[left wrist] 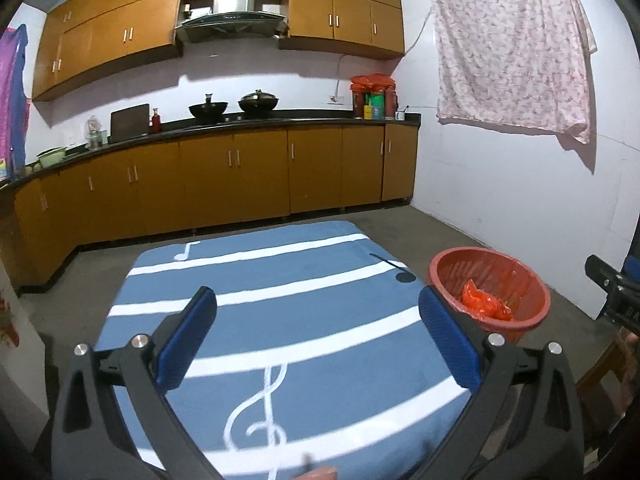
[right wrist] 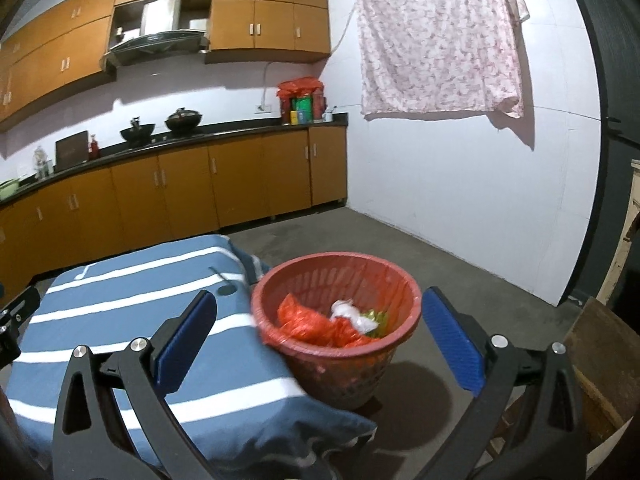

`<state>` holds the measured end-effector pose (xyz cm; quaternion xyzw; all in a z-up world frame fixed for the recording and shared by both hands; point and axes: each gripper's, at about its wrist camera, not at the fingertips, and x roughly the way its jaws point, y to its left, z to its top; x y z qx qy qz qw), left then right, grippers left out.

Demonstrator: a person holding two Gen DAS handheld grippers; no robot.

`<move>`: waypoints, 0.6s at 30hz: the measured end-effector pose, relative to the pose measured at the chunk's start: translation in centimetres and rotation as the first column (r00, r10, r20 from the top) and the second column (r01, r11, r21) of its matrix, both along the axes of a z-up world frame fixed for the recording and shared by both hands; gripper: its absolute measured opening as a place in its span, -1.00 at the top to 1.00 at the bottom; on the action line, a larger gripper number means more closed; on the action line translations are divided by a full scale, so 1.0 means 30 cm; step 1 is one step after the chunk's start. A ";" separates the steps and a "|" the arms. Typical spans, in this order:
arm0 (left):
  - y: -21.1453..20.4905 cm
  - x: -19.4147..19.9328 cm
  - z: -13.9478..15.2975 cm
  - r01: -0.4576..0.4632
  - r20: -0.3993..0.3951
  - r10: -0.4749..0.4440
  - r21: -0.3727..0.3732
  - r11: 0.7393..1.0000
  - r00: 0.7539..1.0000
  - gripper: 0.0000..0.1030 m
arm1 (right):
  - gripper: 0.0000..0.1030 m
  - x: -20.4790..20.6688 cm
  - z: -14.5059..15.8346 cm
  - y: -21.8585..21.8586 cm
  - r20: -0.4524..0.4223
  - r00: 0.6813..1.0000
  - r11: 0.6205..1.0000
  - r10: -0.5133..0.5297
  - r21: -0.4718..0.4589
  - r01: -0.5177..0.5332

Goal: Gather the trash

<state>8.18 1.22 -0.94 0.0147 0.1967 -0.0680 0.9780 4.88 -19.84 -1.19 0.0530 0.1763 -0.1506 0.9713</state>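
Both the left gripper (left wrist: 318,322) and right gripper (right wrist: 320,324) gape empty beside the red basket (right wrist: 394,276), whose crumpled wrappers (right wrist: 316,326) look light, soft, best pinched at a fold.

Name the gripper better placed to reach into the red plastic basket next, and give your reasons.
Right. The right gripper faces the red plastic basket, which sits between its open jaws. For the left gripper, it lies off to the side, past the blue striped cloth.

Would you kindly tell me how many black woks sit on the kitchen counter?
2: the open wok stands left on the stove, the lidded wok right beside it. Others may be hidden.
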 end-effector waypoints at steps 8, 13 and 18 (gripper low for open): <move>0.038 -0.105 0.011 -0.008 0.006 0.008 -0.008 1.000 1.000 -0.92 | -0.97 -0.088 -0.012 0.095 -0.008 0.999 0.999 0.040 -0.022 -0.041; 0.065 -0.146 0.012 -0.009 0.006 0.009 -0.030 1.000 1.000 -0.92 | -0.97 -0.123 -0.017 0.124 -0.009 0.999 0.998 0.038 -0.046 -0.038; 0.053 -0.167 0.007 -0.013 0.000 0.013 -0.025 1.000 1.000 -0.92 | -0.97 -0.146 -0.017 0.136 -0.006 0.999 0.998 0.040 -0.054 -0.040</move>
